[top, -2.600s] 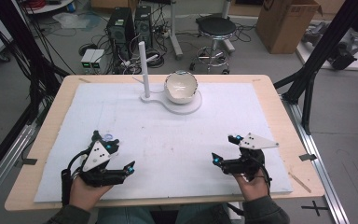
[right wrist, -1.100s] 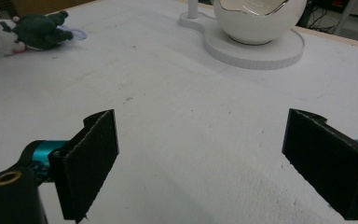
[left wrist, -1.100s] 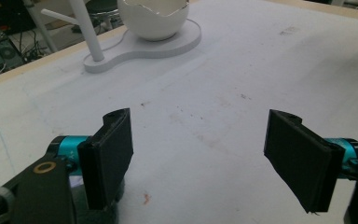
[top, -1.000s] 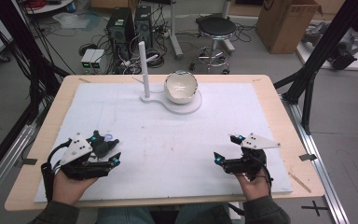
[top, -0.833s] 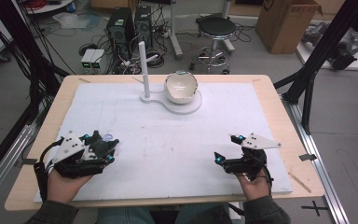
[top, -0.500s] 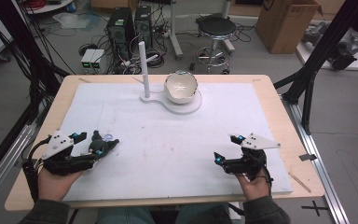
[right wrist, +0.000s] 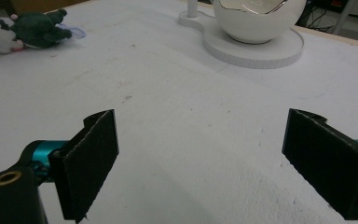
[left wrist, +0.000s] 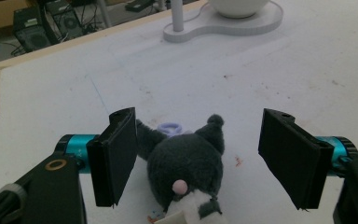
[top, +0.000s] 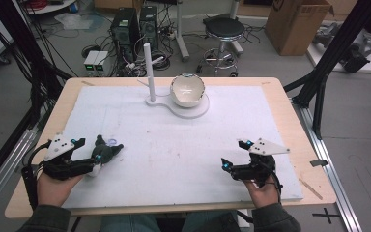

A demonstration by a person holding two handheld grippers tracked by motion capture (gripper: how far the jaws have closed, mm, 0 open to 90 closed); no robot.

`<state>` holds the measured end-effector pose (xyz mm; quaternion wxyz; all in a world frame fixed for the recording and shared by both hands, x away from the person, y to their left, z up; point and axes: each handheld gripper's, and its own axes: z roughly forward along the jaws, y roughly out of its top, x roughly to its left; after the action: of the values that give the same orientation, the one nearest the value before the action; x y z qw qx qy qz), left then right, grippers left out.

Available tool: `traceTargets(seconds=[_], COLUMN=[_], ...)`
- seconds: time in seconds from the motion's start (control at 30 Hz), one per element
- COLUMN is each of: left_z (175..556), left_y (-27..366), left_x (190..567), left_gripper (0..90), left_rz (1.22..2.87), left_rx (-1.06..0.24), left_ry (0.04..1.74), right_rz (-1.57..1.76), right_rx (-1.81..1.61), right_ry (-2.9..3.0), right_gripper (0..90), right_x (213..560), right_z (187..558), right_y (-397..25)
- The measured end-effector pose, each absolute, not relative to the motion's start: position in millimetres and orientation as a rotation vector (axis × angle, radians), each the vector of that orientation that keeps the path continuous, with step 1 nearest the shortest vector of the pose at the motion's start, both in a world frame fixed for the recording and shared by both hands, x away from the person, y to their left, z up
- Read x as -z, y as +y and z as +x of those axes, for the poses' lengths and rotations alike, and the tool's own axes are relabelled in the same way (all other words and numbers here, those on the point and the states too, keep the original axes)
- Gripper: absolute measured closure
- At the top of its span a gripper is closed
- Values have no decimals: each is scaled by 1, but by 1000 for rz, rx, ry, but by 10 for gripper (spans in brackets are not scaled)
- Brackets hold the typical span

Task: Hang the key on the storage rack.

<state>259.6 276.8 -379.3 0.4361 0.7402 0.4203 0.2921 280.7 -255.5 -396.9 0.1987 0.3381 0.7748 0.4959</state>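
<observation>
A dark grey plush toy (left wrist: 186, 161) lies between the wide-open jaws of the left tool (left wrist: 205, 158), its white muzzle and pink nose nearest the camera and its ears pointing away; neither jaw touches it, and the tool has hold of nothing. In the high view the toy (top: 105, 151) lies just ahead of the left tool (top: 94, 157) on the white mat (top: 183, 145) that covers the bench (top: 275, 92). A small lilac ring (left wrist: 170, 127) shows just beyond the toy's head. The toy looks light and soft, likely to squash and spring back under the pads, neither fragile nor slippery; the rounded head or body, pinched across its widest part, appears the surest place to hold, the ears and the ring being too slight. Well to the other side, the right tool (top: 232, 166) rests on the mat with jaws equally wide and empty. Farther off, ahead of both tools, a white eggshell-shaped bowl (top: 187, 90) sits on a flat white base (top: 200, 108) beside an upright white post (top: 148, 67).
</observation>
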Motion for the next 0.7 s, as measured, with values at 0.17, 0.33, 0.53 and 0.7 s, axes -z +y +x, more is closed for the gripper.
traceTargets(seconds=[0.17, 0.33, 0.53, 0.7], left_z=[264, 269, 273, 276], left_y=[278, 277, 276, 274], left_x=[386, 391, 396, 400], left_gripper=[303, 308, 312, 312], left_rz=[1871, 1889, 1913, 1935], left_rx=[-717, -713, -720, -708], left_ry=[1069, 1083, 1094, 1101], right_rz=[942, 946, 956, 957], right_rx=[-1389, -1385, -1383, -1386], right_ry=[2167, 2168, 2165, 2164], right_gripper=[100, 100, 100, 100], right_x=[397, 397, 398, 398], right_z=[281, 280, 278, 278], right_y=[-256, -256, -258, -258])
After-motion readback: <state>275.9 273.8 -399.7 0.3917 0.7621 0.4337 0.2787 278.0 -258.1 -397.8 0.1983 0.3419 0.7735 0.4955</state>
